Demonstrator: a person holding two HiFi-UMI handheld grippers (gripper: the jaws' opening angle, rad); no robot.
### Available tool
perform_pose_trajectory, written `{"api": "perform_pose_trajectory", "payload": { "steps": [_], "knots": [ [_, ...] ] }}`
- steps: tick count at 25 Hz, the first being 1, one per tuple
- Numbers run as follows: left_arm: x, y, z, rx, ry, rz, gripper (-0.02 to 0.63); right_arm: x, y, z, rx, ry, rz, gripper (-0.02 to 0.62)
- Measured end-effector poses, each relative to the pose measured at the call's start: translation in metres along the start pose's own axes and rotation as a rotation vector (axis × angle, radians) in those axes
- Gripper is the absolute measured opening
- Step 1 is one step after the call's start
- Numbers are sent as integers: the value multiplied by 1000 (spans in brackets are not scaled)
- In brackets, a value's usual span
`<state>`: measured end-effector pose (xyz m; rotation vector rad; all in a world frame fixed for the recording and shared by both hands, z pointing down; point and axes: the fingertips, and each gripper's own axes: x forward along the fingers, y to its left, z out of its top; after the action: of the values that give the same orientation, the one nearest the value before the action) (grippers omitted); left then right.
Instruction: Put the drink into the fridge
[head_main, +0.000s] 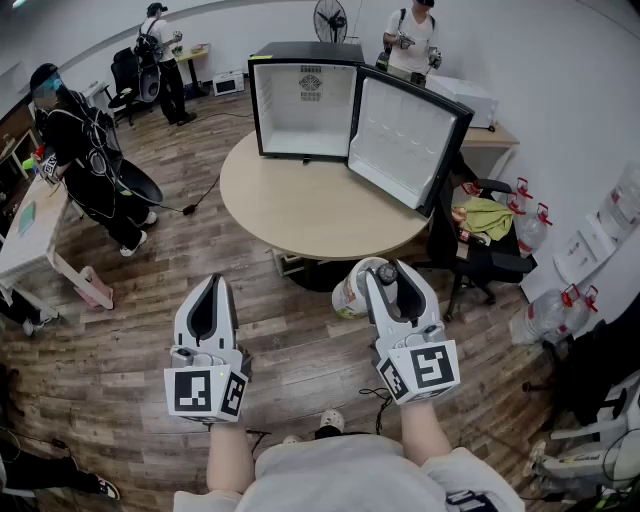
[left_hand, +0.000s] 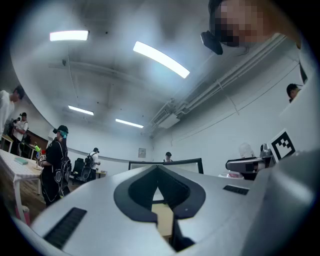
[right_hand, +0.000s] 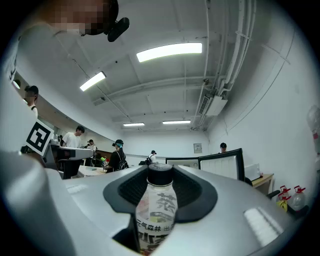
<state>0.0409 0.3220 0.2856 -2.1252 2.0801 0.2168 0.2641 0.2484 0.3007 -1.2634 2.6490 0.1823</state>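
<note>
The drink (head_main: 357, 288) is a pale bottle with a black cap and printed label (right_hand: 156, 212). My right gripper (head_main: 390, 274) is shut on it and holds it above the wooden floor, short of the round table (head_main: 300, 210). On the table's far side stands the small black fridge (head_main: 305, 105), white inside, with its door (head_main: 402, 140) swung open to the right. My left gripper (head_main: 212, 287) hangs level with the right one, shut, with nothing between its jaws. In the right gripper view the fridge (right_hand: 220, 165) shows beyond the bottle.
A chair with a green cloth (head_main: 487, 216) stands right of the table, with large water bottles (head_main: 530, 232) beyond it. A person in black (head_main: 90, 160) stands by a white table (head_main: 30, 240) at the left. Two more people and a fan (head_main: 330, 18) are at the back.
</note>
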Motion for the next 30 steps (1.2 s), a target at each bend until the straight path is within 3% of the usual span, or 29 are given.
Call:
{"api": "perform_pose_trajectory", "payload": {
  "steps": [20,25,30],
  "knots": [
    [23,-34,-1,3,-40,-3,8,5,-32,-5,24,-1,36,161],
    [29,-40,-3,54,-37,12,8,11,-38,-11,26,12,57,161],
    [41,-31,-9,21,-44,17,8,25,-41,-17,44,5,65,161]
  ]
}}
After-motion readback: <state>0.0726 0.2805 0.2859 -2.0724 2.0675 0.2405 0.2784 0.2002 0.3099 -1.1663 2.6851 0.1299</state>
